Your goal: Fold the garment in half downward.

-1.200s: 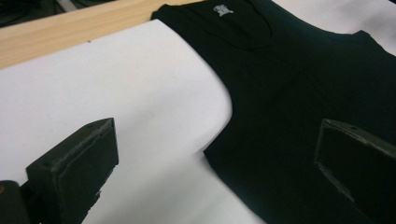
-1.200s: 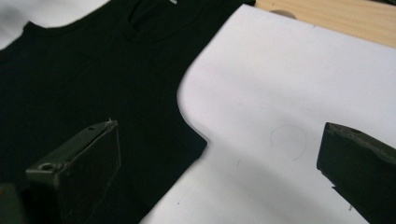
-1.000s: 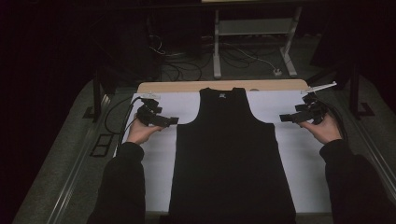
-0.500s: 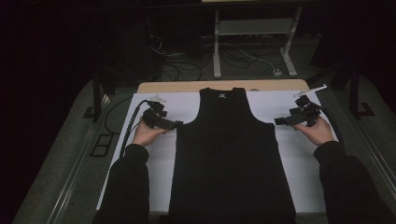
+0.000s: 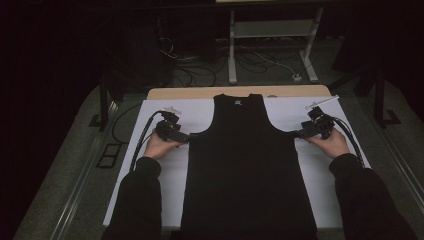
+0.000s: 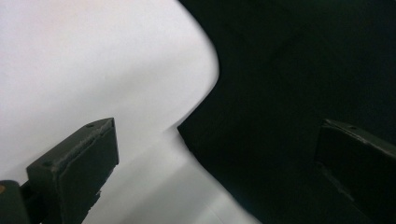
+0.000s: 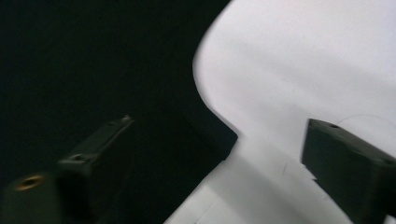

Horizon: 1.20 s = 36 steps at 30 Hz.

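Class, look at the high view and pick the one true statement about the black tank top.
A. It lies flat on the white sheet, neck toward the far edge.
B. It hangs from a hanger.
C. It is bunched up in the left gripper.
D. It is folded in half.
A: the black tank top lies spread flat on the white sheet, with its neckline toward the table's far edge.

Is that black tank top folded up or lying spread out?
Spread out. The black tank top lies flat on the white sheet, both shoulder straps and armholes showing, its sides running straight down with no fold visible.
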Each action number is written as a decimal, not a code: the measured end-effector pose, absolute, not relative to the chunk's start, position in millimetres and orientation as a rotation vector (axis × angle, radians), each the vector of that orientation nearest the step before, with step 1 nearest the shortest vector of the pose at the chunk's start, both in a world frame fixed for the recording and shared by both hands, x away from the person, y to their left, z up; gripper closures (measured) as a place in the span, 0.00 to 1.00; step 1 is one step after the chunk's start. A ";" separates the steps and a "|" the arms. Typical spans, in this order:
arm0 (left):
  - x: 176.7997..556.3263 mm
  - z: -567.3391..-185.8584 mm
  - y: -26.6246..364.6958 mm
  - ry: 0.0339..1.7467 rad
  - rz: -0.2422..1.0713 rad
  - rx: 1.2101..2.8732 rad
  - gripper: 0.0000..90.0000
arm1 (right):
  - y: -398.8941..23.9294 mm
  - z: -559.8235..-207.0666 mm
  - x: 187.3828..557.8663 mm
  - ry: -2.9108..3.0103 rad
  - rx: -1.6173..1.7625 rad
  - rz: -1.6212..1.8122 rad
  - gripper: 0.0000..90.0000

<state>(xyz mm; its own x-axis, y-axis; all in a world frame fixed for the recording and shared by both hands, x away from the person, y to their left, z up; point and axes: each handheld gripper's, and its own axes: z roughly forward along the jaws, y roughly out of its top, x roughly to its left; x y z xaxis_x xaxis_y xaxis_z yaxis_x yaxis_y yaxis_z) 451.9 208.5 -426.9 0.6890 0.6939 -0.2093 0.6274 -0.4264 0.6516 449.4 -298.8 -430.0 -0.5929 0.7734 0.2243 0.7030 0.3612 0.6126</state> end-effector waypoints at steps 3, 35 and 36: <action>452.2 -429.5 207.7 1.010 0.100 2.180 0.02 | -296.8 -433.2 449.7 2.512 1.366 1.038 0.18; 455.8 -440.7 200.5 1.049 0.142 2.185 0.68 | -288.7 -443.7 450.8 2.508 1.343 0.989 0.80; 455.2 -441.1 199.2 1.048 0.152 2.185 0.72 | -288.1 -443.7 450.5 2.509 1.340 0.982 0.80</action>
<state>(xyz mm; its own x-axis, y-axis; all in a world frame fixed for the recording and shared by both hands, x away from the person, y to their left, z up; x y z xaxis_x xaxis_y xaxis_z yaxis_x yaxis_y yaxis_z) 455.2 199.2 -441.1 0.6658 0.7232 -0.1836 0.6413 -0.4289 0.6363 450.5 -288.1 -443.7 -0.5967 0.7822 0.1793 0.6960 0.3932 0.6008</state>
